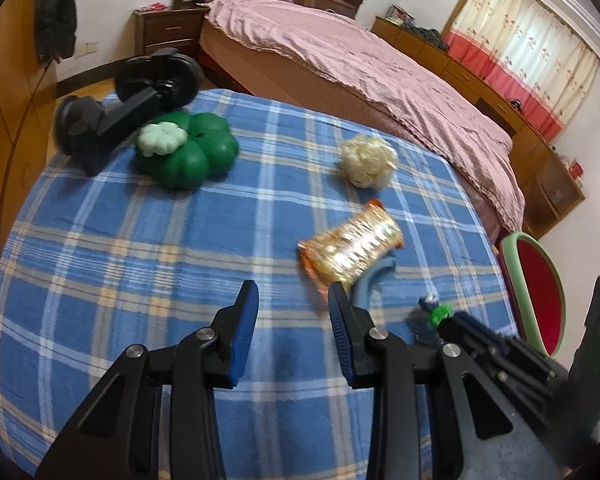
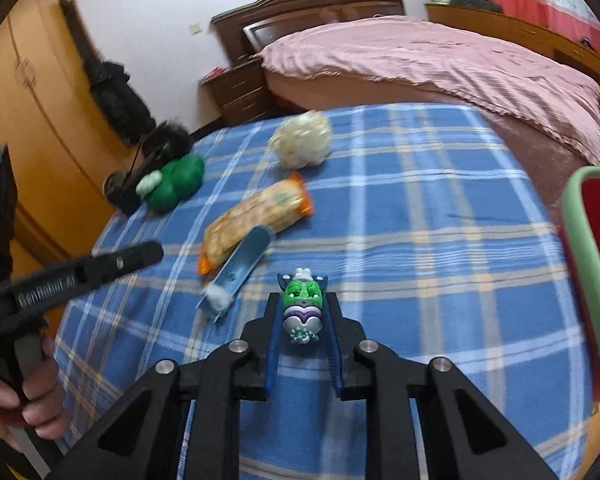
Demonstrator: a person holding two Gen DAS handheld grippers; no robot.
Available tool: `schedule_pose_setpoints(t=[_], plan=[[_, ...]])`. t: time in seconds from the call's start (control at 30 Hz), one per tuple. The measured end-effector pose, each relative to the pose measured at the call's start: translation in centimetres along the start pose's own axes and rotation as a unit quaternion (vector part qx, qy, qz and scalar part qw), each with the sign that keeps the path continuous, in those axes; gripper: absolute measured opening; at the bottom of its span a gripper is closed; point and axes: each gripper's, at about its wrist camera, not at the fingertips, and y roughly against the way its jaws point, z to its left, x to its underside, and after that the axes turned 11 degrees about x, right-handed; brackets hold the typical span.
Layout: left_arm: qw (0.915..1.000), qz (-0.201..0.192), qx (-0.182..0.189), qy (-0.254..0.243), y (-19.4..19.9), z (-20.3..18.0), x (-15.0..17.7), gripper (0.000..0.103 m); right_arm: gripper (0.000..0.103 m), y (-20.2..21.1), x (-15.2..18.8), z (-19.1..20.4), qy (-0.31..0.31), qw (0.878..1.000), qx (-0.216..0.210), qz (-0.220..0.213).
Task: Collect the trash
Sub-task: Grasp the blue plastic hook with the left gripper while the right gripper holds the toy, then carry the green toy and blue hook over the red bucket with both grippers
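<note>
Right gripper (image 2: 303, 312) jaws clamped on toy (image 2: 303, 306), lifted for disposal. Left gripper (image 1: 294, 312) jaws part open, empty, aimed near wrapper (image 1: 352, 250), centre-right, on counter (image 1: 140, 240).

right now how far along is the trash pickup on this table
Early days: nothing here shows any trash binned yet. In hand: the right gripper is closed on a small green toy figure. The left gripper is open and empty. Still on the blue checked cloth: the snack packet, the crumpled paper ball and the blue scoop.
</note>
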Motion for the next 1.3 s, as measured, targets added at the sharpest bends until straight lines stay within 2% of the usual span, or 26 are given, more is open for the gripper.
schedule_pose_setpoints(t=[0.23, 0.53, 0.57, 0.6, 0.63, 0.87, 1.3], plan=[[0.9988, 0.035, 0.018, -0.028, -1.9, -2.6, 1.3, 0.035, 0.022, 1.2, 0.0, -2.3, -0.028, 0.999, 0.011, -0.011], [0.9963, 0.057, 0.012, -0.064, -3.9, -4.8, 2.3, 0.035, 0.022, 2.8, 0.4, -4.8, -0.059, 0.998, 0.017, -0.025], [0.9960, 0.058, 0.011, -0.067, -4.0, -5.0, 2.4, 0.031, 0.022, 3.0, 0.4, -5.0, -0.063, 0.998, 0.017, -0.027], [0.9957, 0.059, 0.012, -0.071, -4.2, -5.1, 2.5, 0.023, 0.022, 3.2, 0.5, -5.3, -0.066, 0.997, 0.018, -0.030], [0.9953, 0.061, 0.015, -0.073, -4.3, -5.2, 2.5, 0.021, 0.022, 3.5, 0.5, -5.7, -0.070, 0.997, 0.019, -0.033], [0.9910, 0.057, 0.058, -0.106, -3.9, -7.7, 2.6, 0.021, 0.022, 5.4, 0.6, -8.0, -0.098, 0.993, 0.024, -0.055], [0.9777, 0.046, 0.112, -0.172, -3.9, -16.4, 1.4, 0.021, 0.022, 10.0, 1.5, -15.5, -0.174, 0.977, 0.070, -0.105]])
